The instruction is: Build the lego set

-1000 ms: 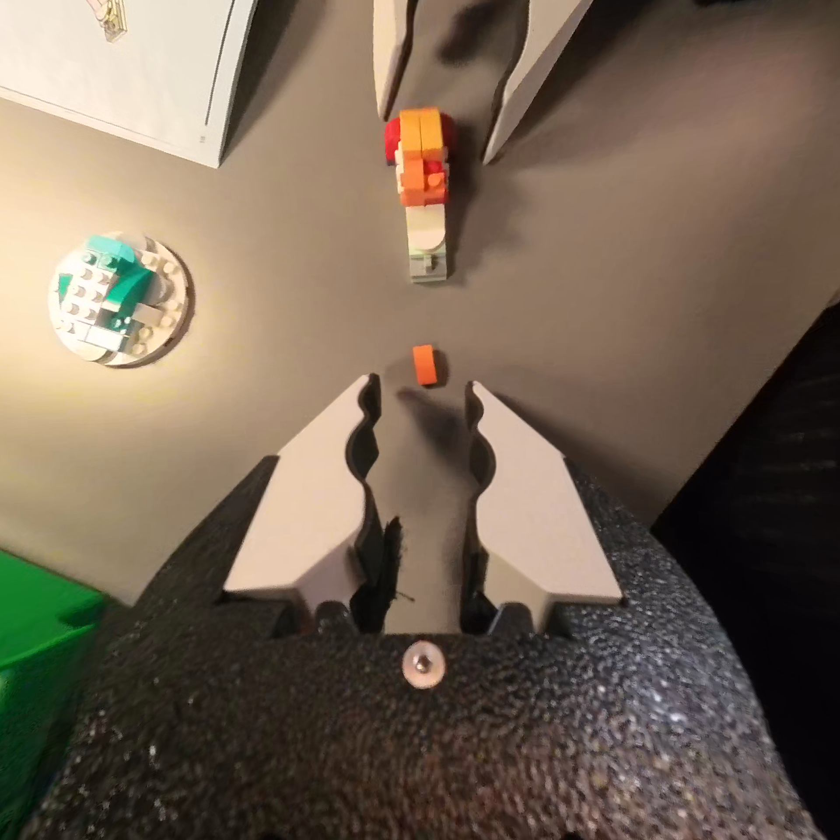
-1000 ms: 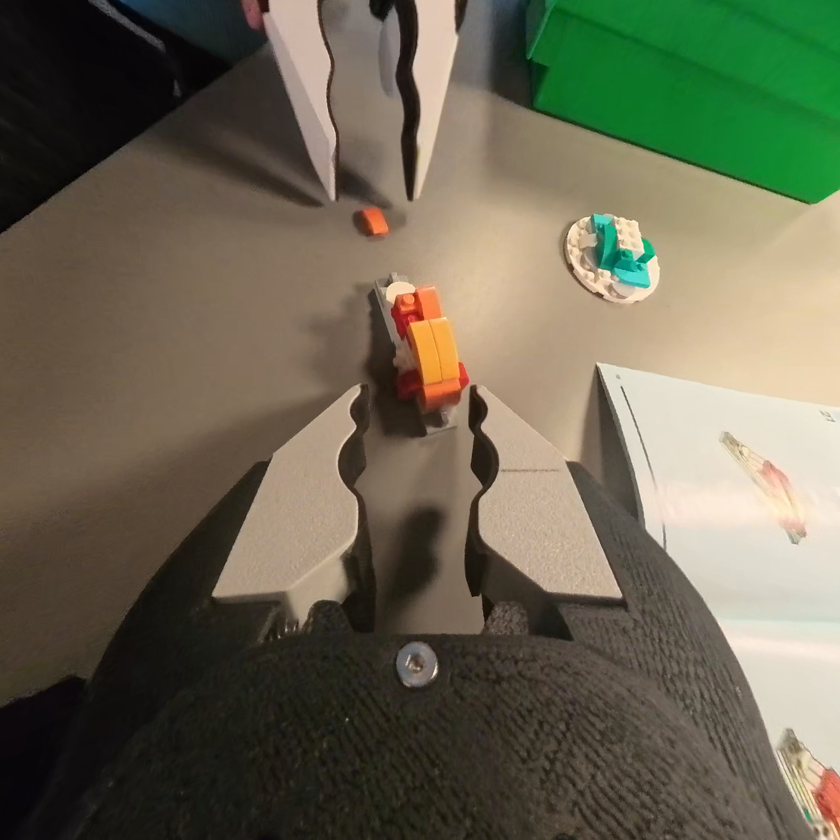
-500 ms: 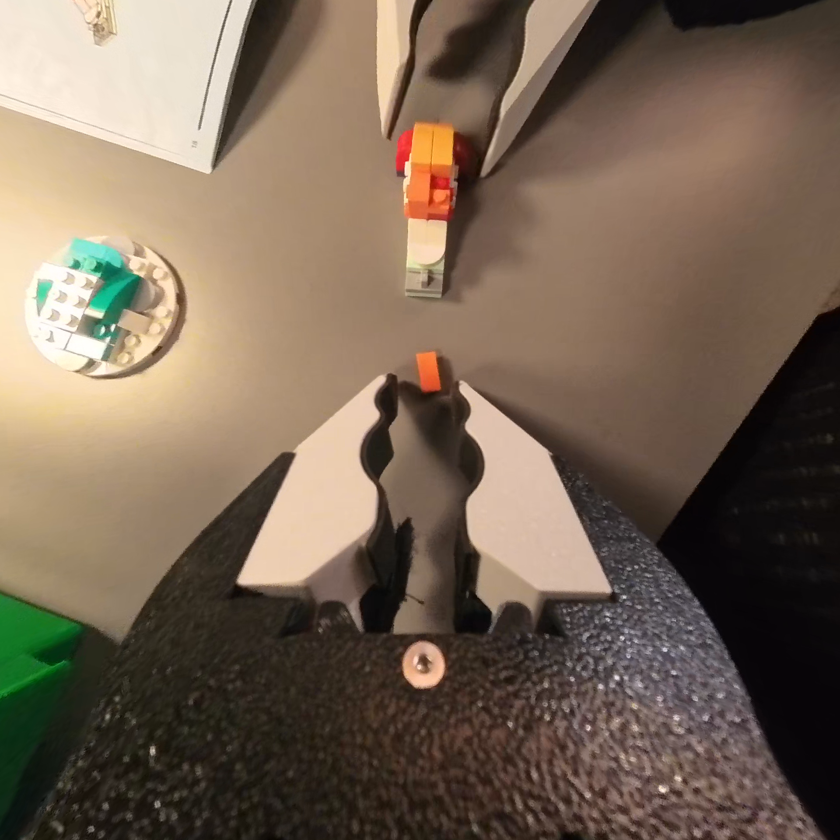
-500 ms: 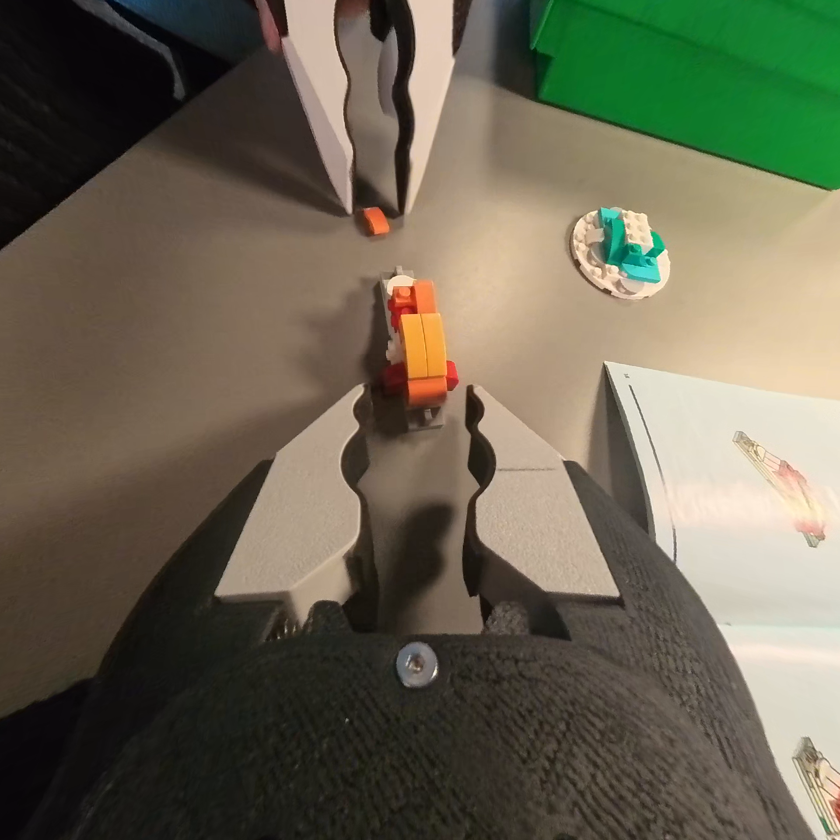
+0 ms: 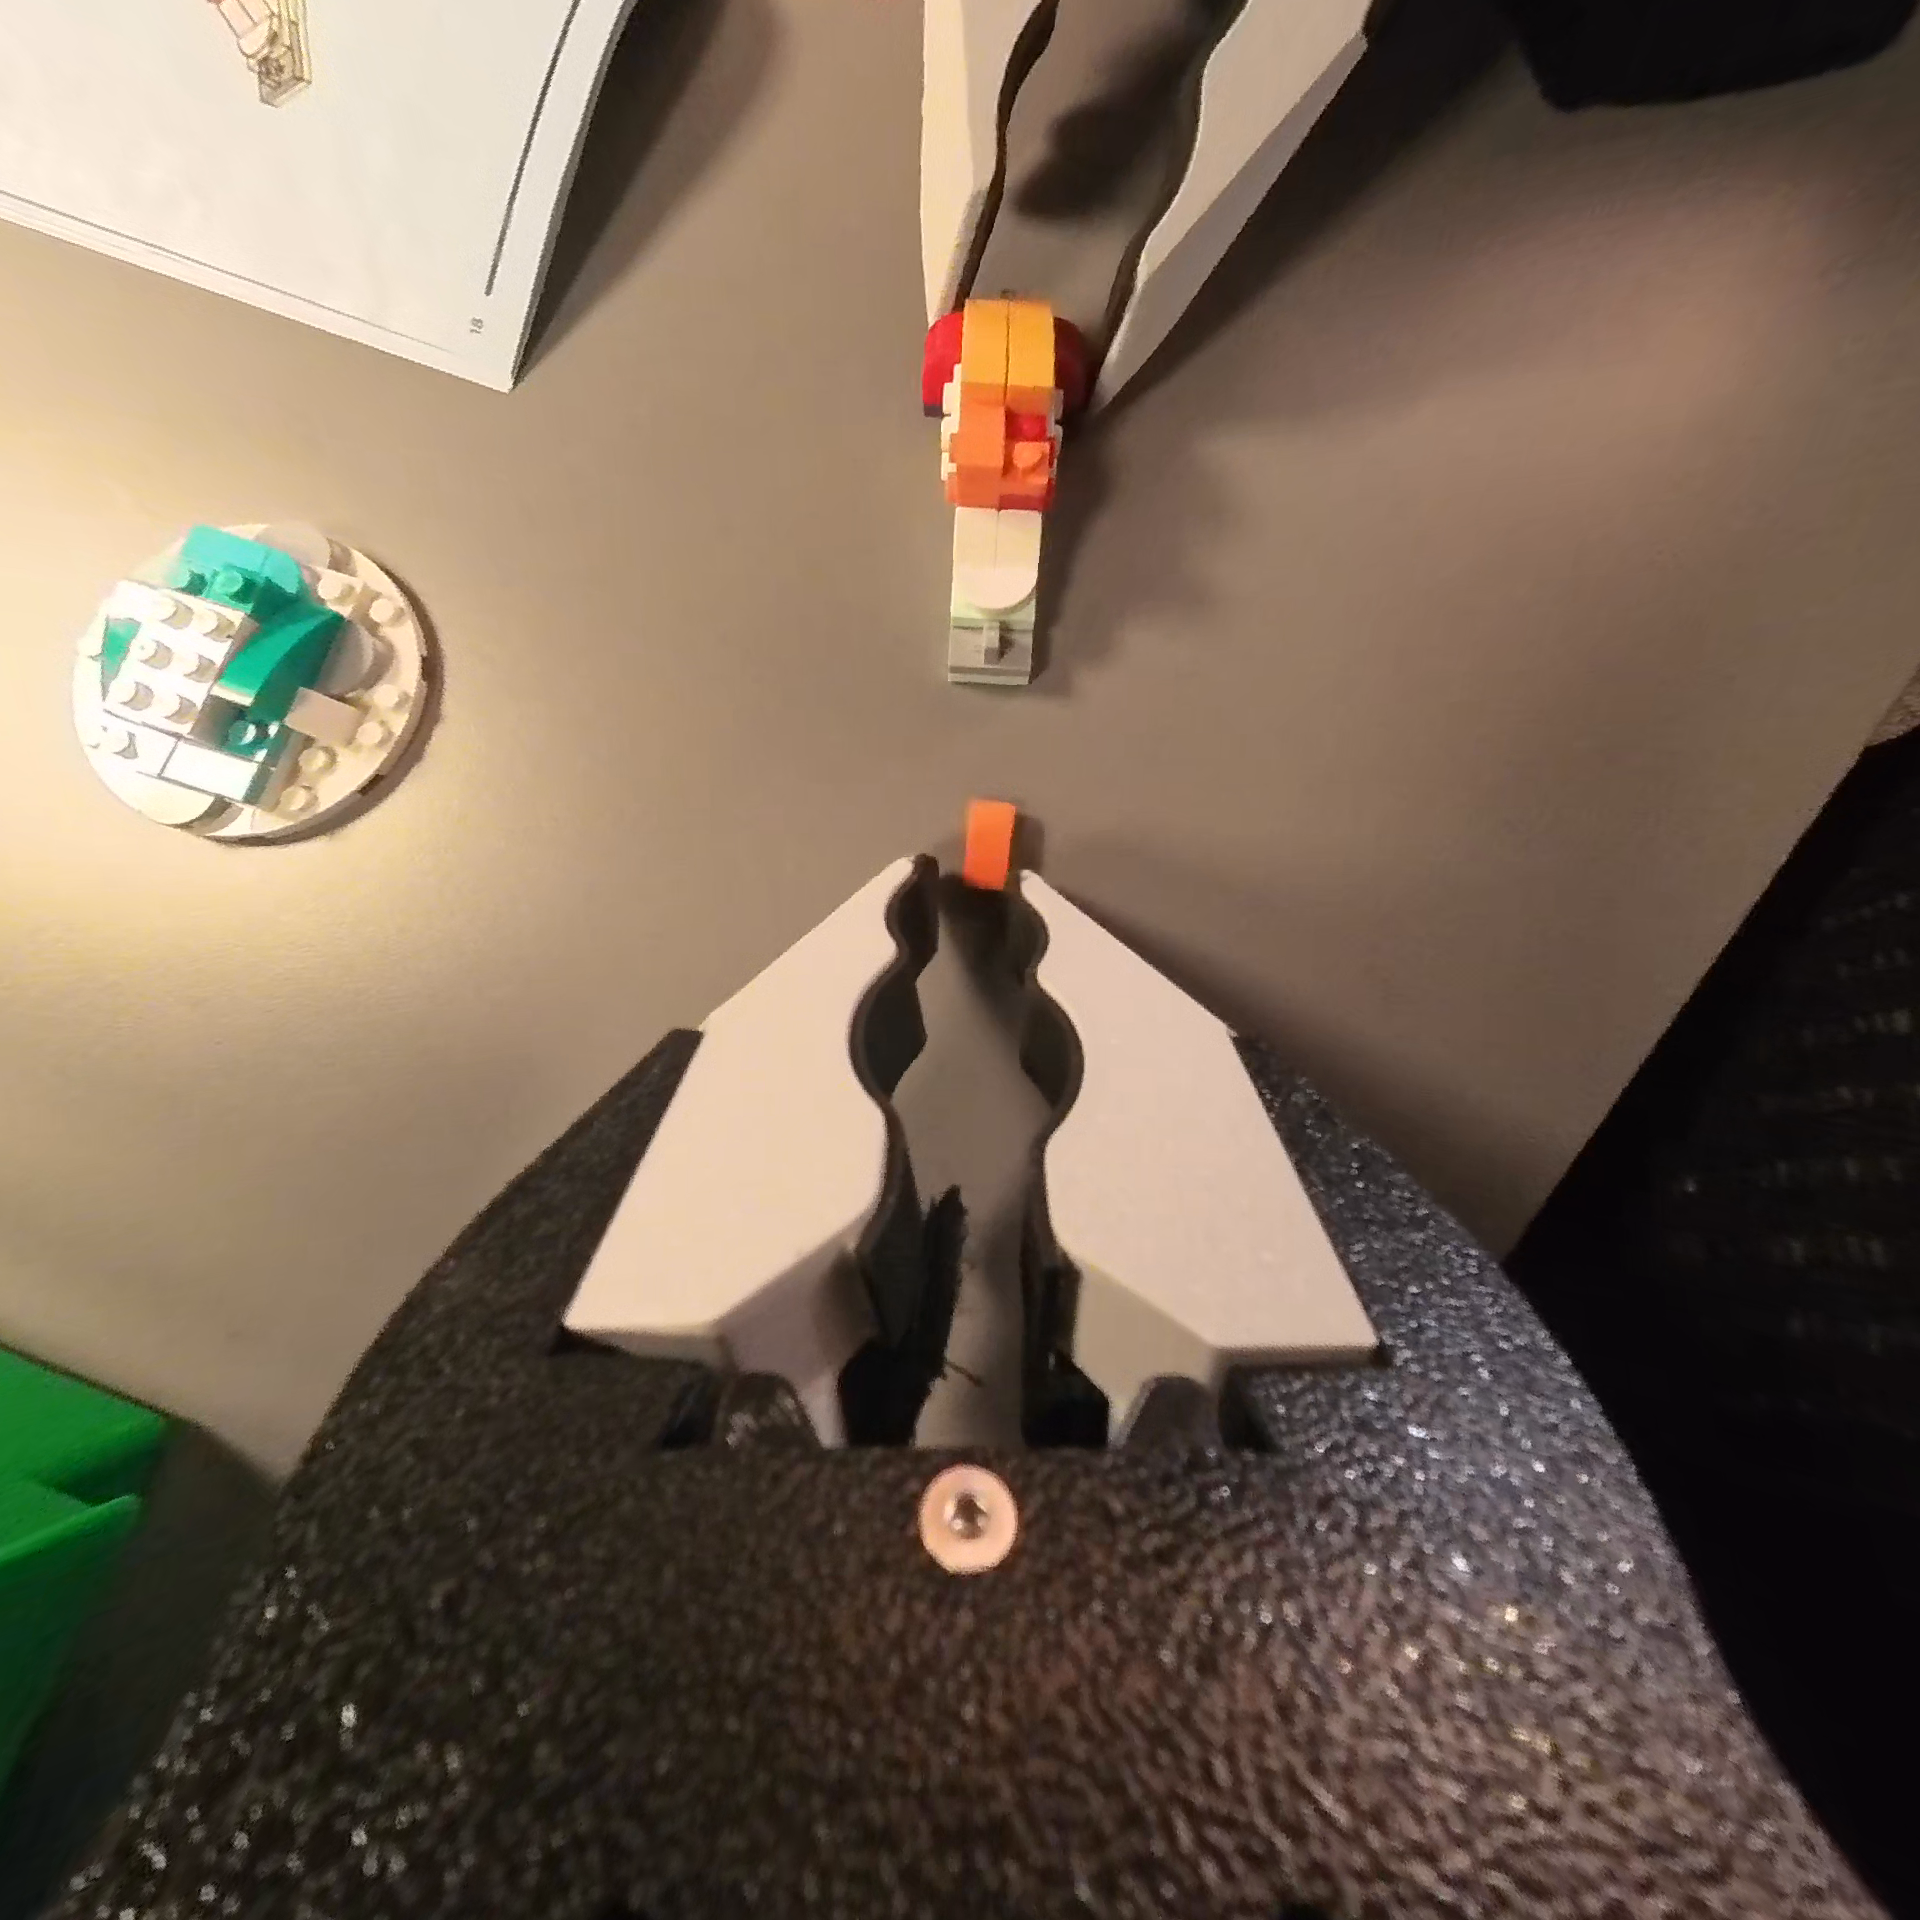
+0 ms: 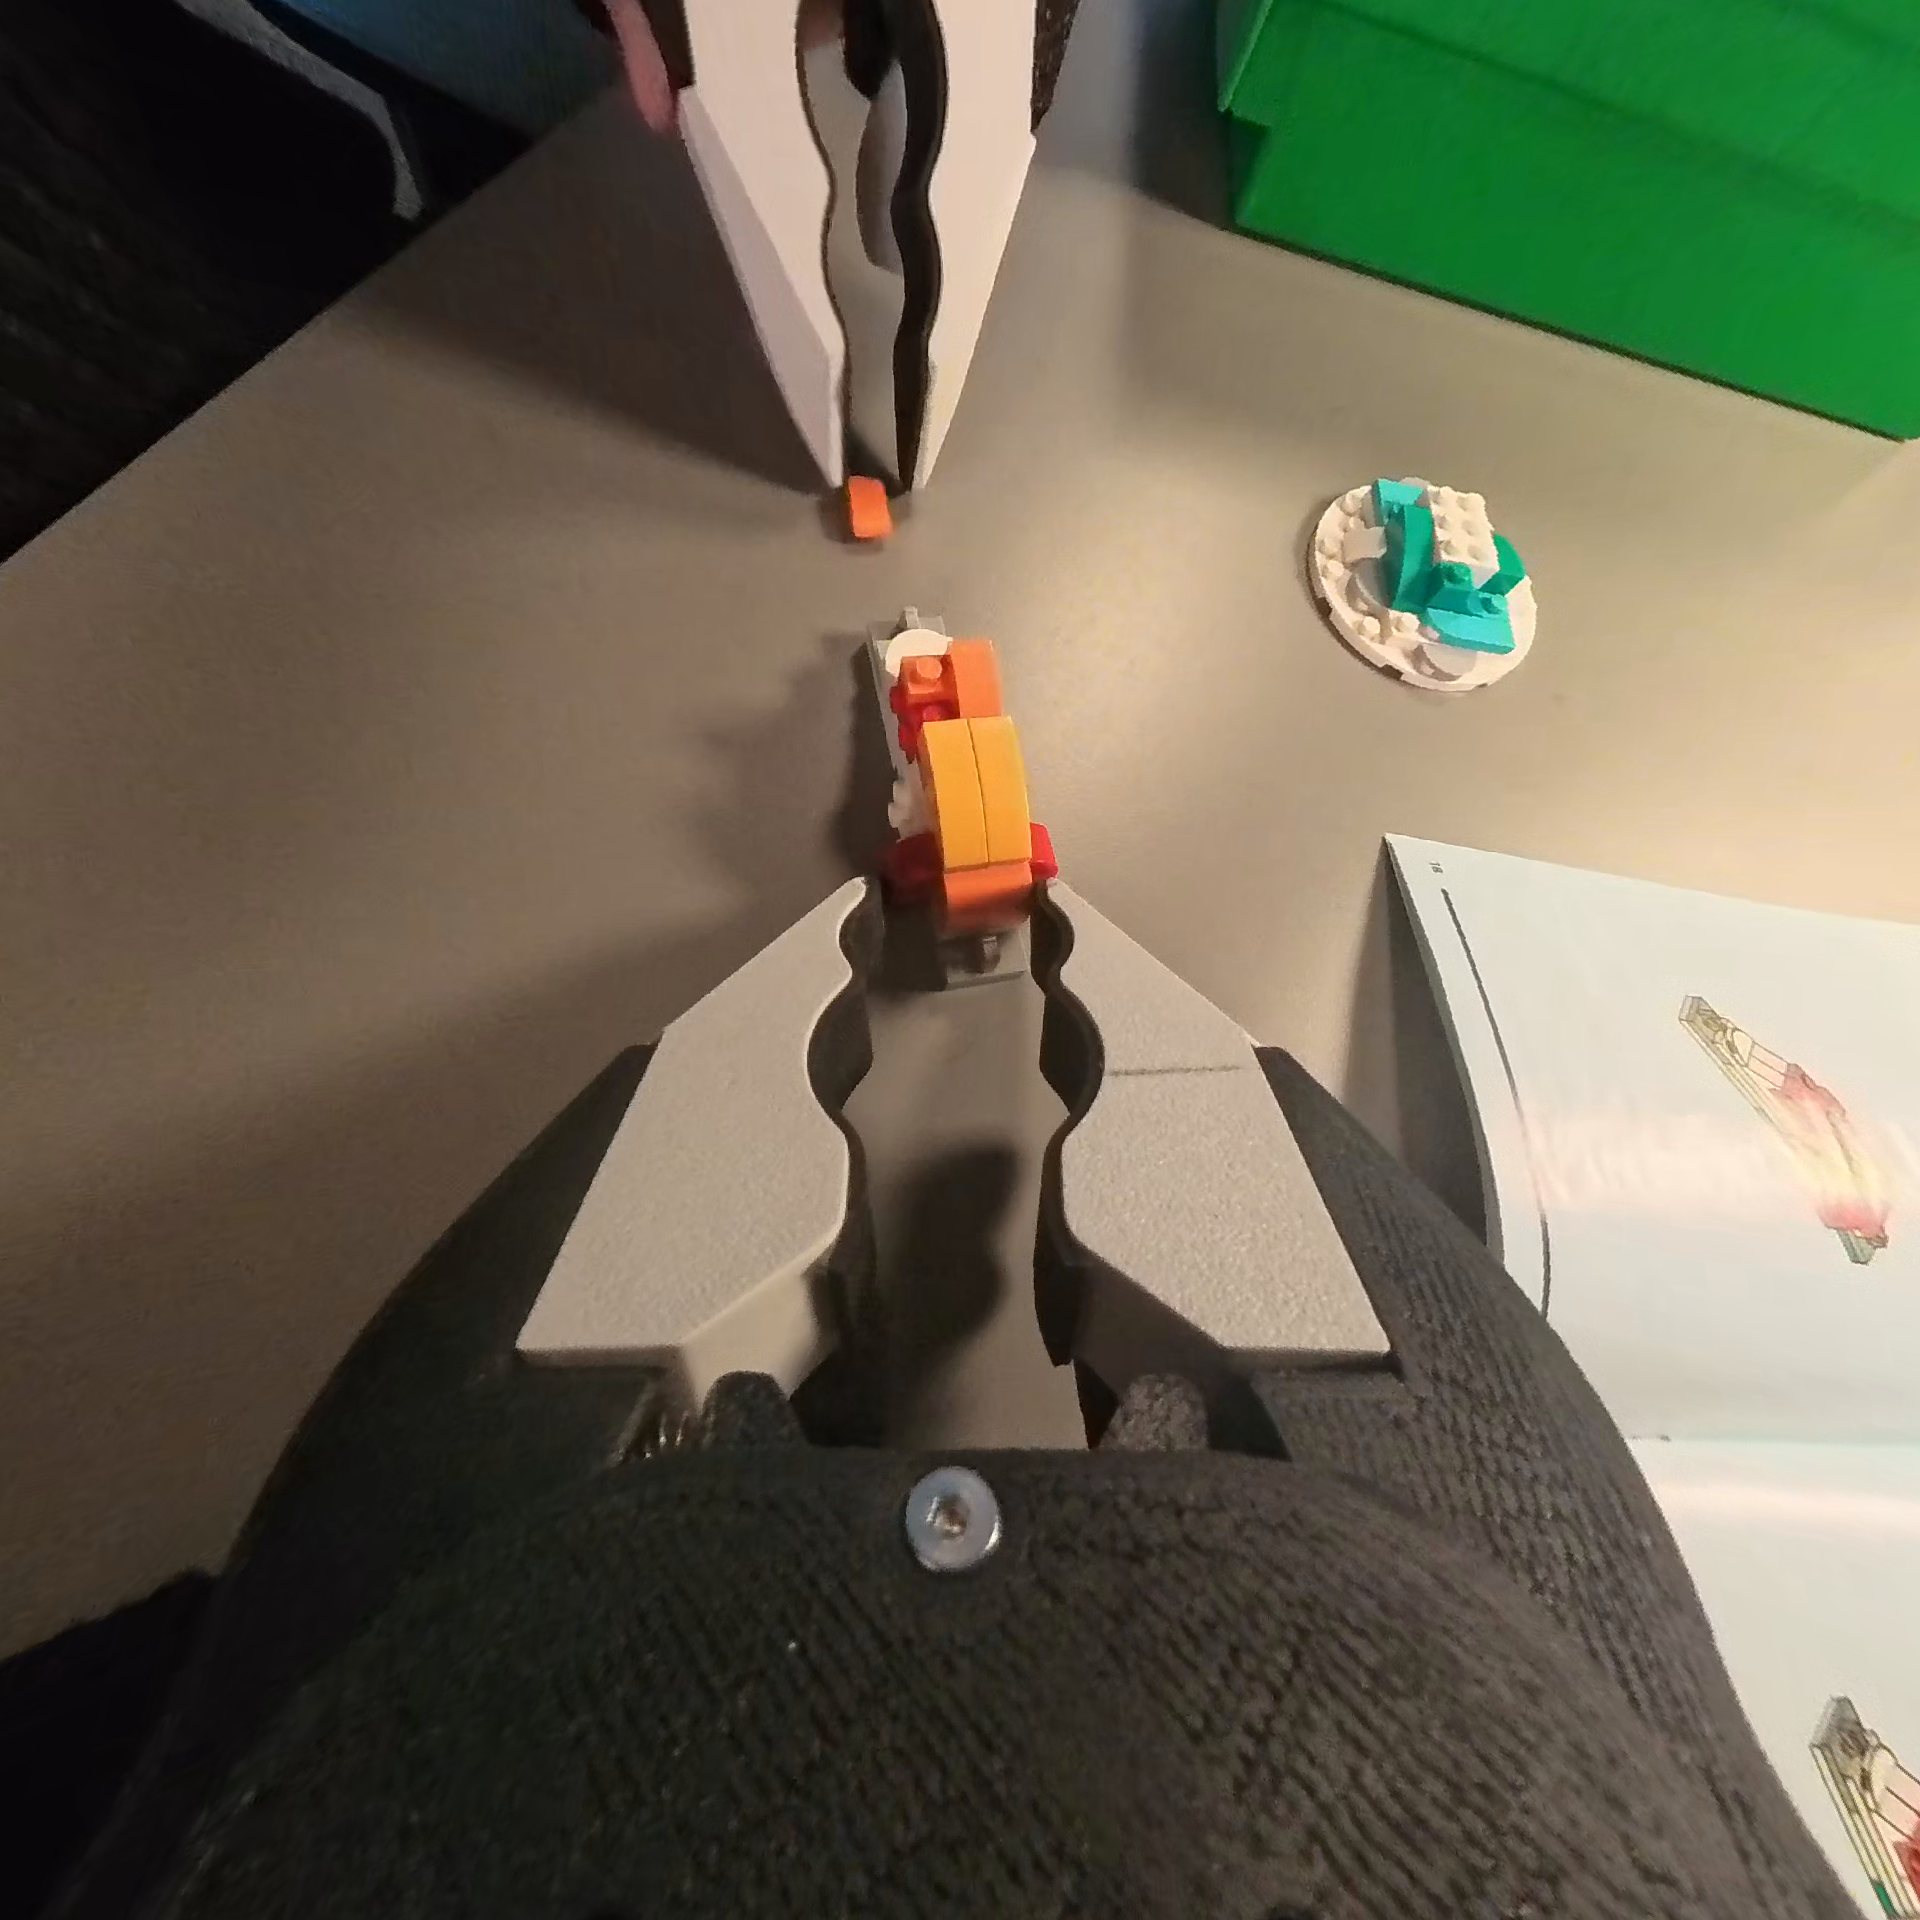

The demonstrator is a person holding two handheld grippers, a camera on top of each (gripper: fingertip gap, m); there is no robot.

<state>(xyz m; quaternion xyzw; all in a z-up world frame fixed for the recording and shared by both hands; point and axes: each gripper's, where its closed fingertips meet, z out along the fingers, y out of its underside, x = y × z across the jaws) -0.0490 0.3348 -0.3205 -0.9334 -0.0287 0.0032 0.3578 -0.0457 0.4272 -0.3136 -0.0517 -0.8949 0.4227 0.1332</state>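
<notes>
Left wrist view, left to right. Green box (image 5: pixel 62 1496) at the table's (image 5: pixel 1351 644) near-left edge. Round white-and-teal build (image 5: pixel 255 681) on the left side of the table; instruction booklet (image 5: pixel 281 156) at the far-left edge. Left gripper (image 5: pixel 971 881) narrowed onto the small orange brick (image 5: pixel 987 840), tips flanking it; firm grip not clear. Beyond it lies the orange-and-red model (image 5: pixel 997 468), mid-table. Right gripper (image 6: pixel 951 891) part open, fingertips (image 6: pixel 854 896) bracketing the model's red end.
</notes>
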